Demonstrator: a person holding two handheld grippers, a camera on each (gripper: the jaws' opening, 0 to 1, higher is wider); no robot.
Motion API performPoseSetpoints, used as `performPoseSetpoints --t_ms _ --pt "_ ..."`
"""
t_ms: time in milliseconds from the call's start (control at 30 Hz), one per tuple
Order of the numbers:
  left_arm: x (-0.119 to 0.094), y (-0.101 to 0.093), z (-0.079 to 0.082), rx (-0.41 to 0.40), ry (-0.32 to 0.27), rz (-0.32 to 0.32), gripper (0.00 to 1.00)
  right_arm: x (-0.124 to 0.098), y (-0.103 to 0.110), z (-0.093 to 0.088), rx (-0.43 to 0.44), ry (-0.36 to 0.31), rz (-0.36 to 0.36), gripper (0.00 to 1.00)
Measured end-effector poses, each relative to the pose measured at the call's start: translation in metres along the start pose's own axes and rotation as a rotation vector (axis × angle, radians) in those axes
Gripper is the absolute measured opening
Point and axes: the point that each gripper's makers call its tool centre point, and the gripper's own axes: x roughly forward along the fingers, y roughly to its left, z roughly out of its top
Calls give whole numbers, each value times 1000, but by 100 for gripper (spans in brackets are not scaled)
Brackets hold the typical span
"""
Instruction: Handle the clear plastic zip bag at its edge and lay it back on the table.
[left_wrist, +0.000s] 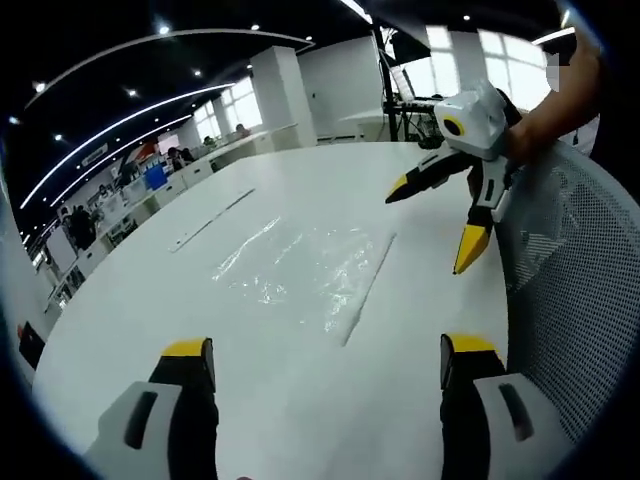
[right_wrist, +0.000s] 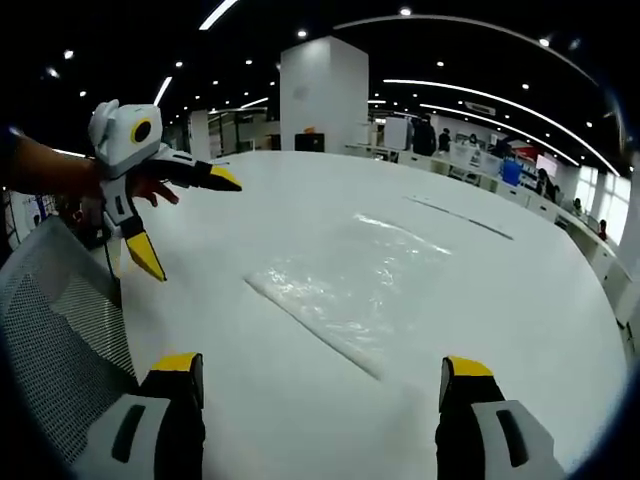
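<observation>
A clear plastic zip bag (left_wrist: 305, 270) lies flat on the white table (left_wrist: 150, 310), its zip edge running along its right side in the left gripper view. My left gripper (left_wrist: 325, 360) is open, its yellow-tipped jaws wide apart just short of the bag. Beyond the bag on the right, my right gripper (left_wrist: 440, 215) hovers open above the table. In the right gripper view the bag (right_wrist: 350, 290) lies ahead of my right gripper (right_wrist: 320, 375), whose jaws stand wide apart. My left gripper (right_wrist: 185, 215) hangs open at the left, held by a hand.
A grey mesh chair back (left_wrist: 575, 290) stands at the table's edge, and the same chair back (right_wrist: 60, 320) shows low on the left in the right gripper view. A thin strip (left_wrist: 212, 222) lies on the table further off. Desks and people fill the office behind.
</observation>
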Motion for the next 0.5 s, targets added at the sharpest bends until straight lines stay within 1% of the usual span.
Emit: performPoseSetpoints --t_ms 133,233,400,500 --pt "3 9 -1 29 28 4 93 0 -4 -1 7 1 -12 99" --pt "5 14 -1 32 44 -11 93 -1 -7 0 19 -4 -21 98" --pt "11 17 -1 104 76 -41 93 0 -12 -2 24 -4 -33 98" --pt "15 18 0 123 83 -60 93 1 -13 -3 25 -3 -36 98"
